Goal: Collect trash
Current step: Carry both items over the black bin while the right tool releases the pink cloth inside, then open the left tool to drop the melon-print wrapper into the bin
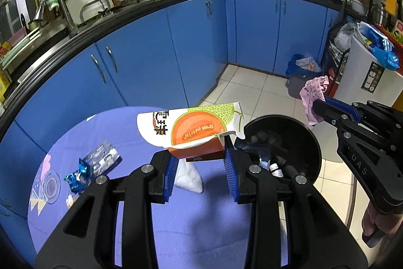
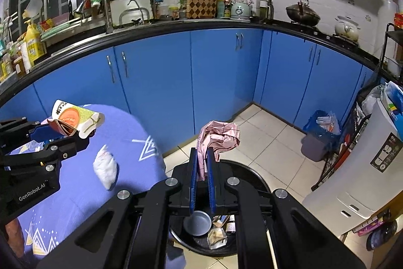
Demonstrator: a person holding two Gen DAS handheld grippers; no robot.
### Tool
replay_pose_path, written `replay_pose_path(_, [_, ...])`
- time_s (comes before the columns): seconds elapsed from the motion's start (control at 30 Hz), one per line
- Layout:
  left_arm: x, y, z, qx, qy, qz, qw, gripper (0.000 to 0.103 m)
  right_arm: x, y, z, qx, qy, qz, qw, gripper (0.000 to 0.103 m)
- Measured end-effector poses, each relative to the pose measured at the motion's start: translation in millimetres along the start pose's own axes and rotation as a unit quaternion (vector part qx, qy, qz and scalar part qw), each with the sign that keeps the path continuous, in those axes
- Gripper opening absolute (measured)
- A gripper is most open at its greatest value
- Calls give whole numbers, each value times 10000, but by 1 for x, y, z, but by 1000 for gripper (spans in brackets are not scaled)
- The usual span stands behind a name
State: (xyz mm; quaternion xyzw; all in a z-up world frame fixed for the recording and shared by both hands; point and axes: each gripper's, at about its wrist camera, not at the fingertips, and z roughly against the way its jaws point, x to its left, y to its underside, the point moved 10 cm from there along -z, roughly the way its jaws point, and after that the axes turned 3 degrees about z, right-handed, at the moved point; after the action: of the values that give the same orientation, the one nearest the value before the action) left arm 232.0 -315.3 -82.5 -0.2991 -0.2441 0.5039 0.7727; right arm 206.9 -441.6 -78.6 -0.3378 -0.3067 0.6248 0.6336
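Note:
My left gripper (image 1: 200,155) is shut on an orange and white melon-print carton (image 1: 191,129) and holds it above the purple table (image 1: 141,127), beside the black trash bin (image 1: 289,143). It also shows in the right wrist view (image 2: 73,121). My right gripper (image 2: 202,160) is shut on a crumpled pink wrapper (image 2: 219,134) above the bin (image 2: 254,175), which holds bottles and other trash. The wrapper also shows in the left wrist view (image 1: 313,95). On the table lie a white crumpled tissue (image 2: 105,167), a silver blister pack (image 1: 104,158) and a blue foil wrapper (image 1: 76,177).
Blue kitchen cabinets (image 1: 176,47) curve behind the table under a cluttered counter. A small grey bin with a blue bag (image 2: 318,135) stands on the tiled floor by the corner. A white appliance (image 2: 357,168) and a black rack stand at the right.

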Motion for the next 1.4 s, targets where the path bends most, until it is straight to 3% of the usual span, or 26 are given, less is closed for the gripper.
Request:
replay_pose_path(0.33, [-10,-13,-12,-19,35,-57,10000,36,-18,-7,-17,52,100,-114,9999,12])
replay_pose_path(0.37, [-12,-13,-14,-2,43,-67,10000,36,-21,-5,-19,92,140,-129,9998,18])
replay_pose_path(0.43, [-13,-13,-16,16,40,-85,10000,36,-26,-3,-22,154,211,-175,9995,53])
replay_pose_path(0.47, [-15,-14,-18,29,44,-92,9999,36,-30,-2,-20,96,339,-205,9992,86])
replay_pose_path(0.5, [-15,-14,-19,39,55,-95,9999,36,-34,-4,-17,-48,451,-216,9987,91])
replay_pose_path(0.53, [-17,-14,-20,48,67,-97,9999,36,-38,-6,-12,-236,577,-181,9979,91])
replay_pose_path(0.63, [-22,-15,-24,90,109,-135,9998,37,-46,-4,-11,-220,810,-94,9964,92])
replay_pose_path(1.17, [-65,-31,-31,82,452,-450,9979,41,-81,9,0,-130,1223,-265,9921,94])
replay_pose_path(1.27, [-73,-36,-29,-11,447,-512,9977,54,-85,11,3,-121,1250,-325,9916,93])
replay_pose_path(1.33, [-75,-41,-28,-76,399,-503,9979,73,-89,12,4,-111,1291,-361,9909,94])
replay_pose_path(1.4, [-73,-46,-27,-138,419,-426,9981,86,-91,13,4,-111,1248,-397,9913,94])
